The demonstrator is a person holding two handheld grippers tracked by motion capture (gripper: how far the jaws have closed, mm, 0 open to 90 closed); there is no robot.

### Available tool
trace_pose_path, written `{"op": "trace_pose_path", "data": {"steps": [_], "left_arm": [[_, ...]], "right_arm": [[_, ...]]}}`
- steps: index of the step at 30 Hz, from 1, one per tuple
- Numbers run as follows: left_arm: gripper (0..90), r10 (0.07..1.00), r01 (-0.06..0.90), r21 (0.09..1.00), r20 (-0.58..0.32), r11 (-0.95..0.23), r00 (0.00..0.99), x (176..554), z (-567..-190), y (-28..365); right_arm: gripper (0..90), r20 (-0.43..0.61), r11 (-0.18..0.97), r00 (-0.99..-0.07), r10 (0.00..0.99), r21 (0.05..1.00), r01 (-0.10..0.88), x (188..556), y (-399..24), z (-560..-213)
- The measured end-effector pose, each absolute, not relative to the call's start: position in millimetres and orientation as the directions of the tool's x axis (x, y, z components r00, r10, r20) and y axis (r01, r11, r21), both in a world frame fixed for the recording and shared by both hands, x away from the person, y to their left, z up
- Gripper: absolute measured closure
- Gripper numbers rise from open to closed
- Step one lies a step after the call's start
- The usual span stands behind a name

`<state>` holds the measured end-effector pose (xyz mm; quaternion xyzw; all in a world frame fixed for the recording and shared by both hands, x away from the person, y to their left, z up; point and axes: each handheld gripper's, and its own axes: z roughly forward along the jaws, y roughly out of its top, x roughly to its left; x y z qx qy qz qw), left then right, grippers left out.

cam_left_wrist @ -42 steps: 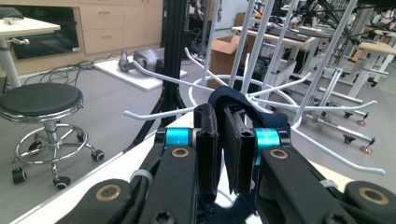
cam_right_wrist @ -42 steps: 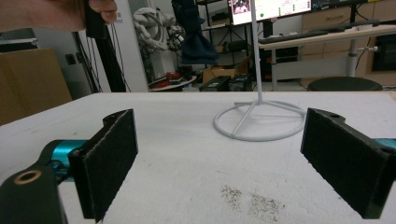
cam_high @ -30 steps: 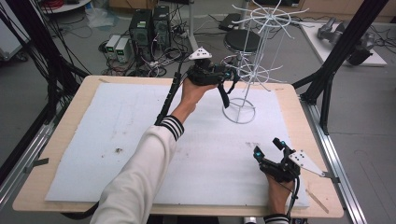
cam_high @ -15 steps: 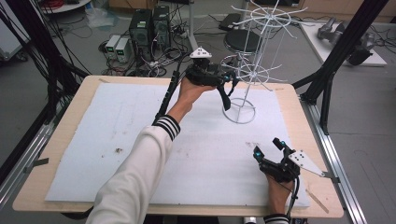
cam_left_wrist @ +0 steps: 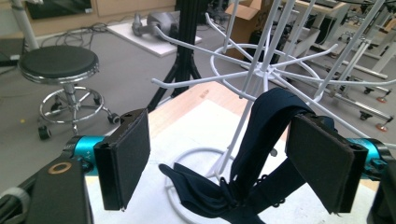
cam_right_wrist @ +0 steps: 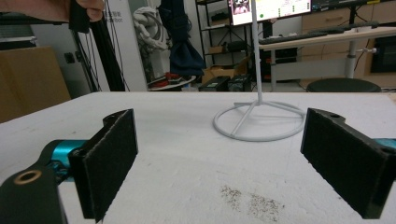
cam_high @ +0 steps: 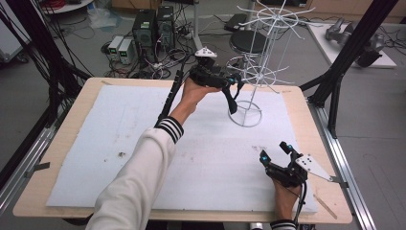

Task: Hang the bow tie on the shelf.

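My left gripper [cam_high: 231,85], upper centre of the high view, has just been opening; the dark strap [cam_left_wrist: 261,140] drapes a white rack [cam_high: 258,76] arm between released pads. Withdraw straight, avoiding snags. Right gripper [cam_high: 275,152] rests open, lower right.

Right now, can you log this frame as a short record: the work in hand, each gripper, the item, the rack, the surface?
work: hanging a dark blue cloth item on a white wire rack
left gripper: raised at the rack, jaws open and just been opening, pads off the cloth
dark blue cloth item: draped over a rack arm, hanging between the open jaws
white wire rack: upright, ring base on the far right of the mat
right gripper: low over the mat's near right corner, jaws open, nothing between them
white mat: covers the wooden table, a few dark specks
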<state>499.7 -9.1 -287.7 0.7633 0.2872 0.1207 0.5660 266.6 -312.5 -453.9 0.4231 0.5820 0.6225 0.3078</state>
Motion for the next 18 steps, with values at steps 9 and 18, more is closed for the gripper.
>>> {"op": "trace_pose_path", "data": {"steps": [9, 18], "left_arm": [[20.6, 0.576, 0.332, 0.922, -0.165, -0.198, 0.801, 499.6, -283.4, -5.7], [19.8, 0.546, 0.31, 0.929, -0.155, -0.203, 0.823, 491.6, -283.0, -1.2]], "right_arm": [[10.1, 0.168, -0.133, -0.453, 0.876, 0.985, 0.108, 266.8, -312.9, -453.9], [10.1, 0.17, -0.134, -0.457, 0.873, 0.985, 0.109, 266.7, -313.2, -454.0]]}}
